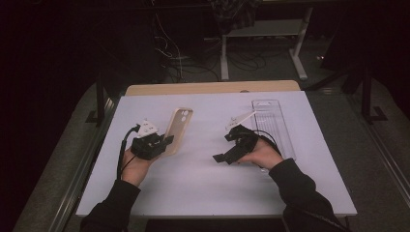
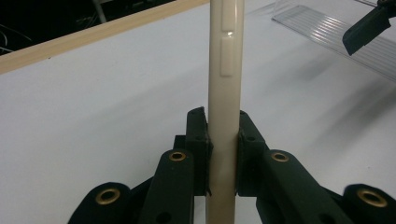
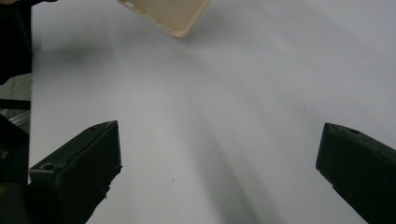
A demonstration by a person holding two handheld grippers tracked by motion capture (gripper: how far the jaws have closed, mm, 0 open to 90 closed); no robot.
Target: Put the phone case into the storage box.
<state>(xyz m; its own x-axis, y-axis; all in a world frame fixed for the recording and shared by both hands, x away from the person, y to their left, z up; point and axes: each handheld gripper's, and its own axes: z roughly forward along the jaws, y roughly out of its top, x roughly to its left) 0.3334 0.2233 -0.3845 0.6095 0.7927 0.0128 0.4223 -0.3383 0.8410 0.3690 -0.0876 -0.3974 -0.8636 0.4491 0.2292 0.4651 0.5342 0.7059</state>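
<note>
Beige phone case [image 1: 179,129] stands edgewise above the table.

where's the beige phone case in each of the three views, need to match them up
High view: the phone case stands left of centre, clamped in the left gripper.
Left gripper view: it runs edge-on up the middle, pinched between the two black jaws.
Right gripper view: one corner pokes in at the top, left of centre.
Shared landmark: the white table, also at and.
</note>
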